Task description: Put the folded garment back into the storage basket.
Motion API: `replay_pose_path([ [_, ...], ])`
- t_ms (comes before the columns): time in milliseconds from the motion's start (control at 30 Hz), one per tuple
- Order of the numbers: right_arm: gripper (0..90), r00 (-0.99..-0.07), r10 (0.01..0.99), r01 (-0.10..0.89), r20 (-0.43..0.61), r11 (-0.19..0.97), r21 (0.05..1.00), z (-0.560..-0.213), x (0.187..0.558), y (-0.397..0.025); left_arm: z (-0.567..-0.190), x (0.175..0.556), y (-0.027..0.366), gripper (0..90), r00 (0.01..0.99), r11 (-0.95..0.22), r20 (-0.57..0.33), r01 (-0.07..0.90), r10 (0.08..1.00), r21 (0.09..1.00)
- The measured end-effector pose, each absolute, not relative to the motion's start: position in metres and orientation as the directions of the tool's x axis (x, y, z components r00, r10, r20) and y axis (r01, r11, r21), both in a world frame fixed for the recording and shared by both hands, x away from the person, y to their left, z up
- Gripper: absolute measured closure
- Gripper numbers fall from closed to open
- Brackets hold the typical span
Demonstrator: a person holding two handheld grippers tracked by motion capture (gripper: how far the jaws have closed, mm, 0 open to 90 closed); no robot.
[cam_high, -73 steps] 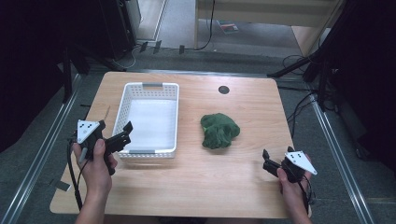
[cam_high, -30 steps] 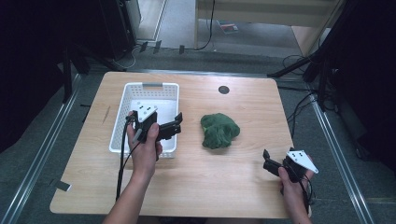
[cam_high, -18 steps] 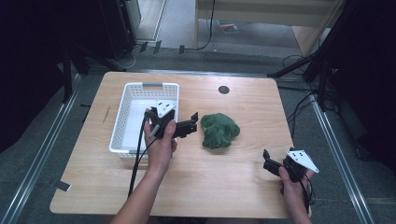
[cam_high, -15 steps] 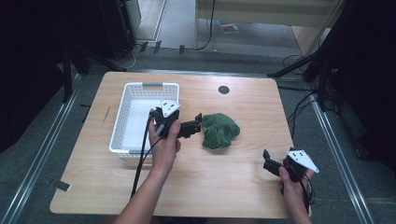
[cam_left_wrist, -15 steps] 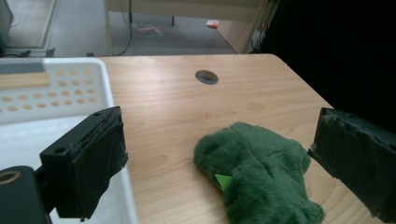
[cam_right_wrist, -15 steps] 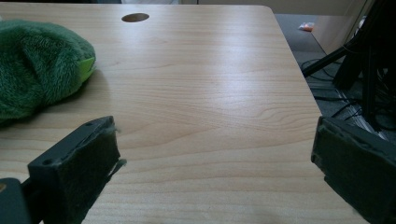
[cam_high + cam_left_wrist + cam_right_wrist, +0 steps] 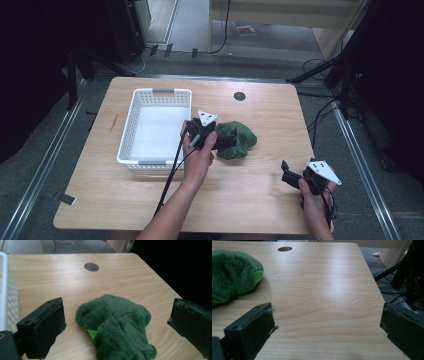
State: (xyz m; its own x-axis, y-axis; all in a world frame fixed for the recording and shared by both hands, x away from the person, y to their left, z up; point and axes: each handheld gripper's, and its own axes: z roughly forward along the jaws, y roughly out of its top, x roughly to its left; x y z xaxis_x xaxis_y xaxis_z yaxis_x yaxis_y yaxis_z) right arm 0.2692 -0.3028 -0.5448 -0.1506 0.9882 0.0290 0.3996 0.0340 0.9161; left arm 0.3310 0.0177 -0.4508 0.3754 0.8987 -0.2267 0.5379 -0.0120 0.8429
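A: Where's the green plush toy (image 7: pixel 117 325)?

B: On the bench (image 7: pixel 265 200), just right of the white basket (image 7: pixel 131 120). The left claw (image 7: pixel 231 138) is released, jaws spread to either side of the toy's near edge.

A: What could go wrong?

B: Probably a shallow bite. The pile is soft, so closing on fluff alone might let it slip or sag out. The toy could also get shoved along the bench instead of gripped.

A: And the right claw (image 7: pixel 286 171)?

B: Released too, near the bench's front right, well apart from the toy.
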Motion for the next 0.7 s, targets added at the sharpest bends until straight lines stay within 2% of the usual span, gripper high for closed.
replay_pose_path([
  [333,0.0,-0.149,0.988,0.4,0.03,0.032,0.916,-0.545,0.269,-0.303,-0.471,0.342,-0.003,0.1,0.347,-0.022,-0.222,0.58,0.911,0.814],
  [700,0.0,-0.158,0.987,0.402,0.028,0.038,0.915,-0.545,0.269,-0.302,-0.497,0.355,-0.02,0.0,0.361,-0.046,-0.251,0.645,0.898,0.763],
])
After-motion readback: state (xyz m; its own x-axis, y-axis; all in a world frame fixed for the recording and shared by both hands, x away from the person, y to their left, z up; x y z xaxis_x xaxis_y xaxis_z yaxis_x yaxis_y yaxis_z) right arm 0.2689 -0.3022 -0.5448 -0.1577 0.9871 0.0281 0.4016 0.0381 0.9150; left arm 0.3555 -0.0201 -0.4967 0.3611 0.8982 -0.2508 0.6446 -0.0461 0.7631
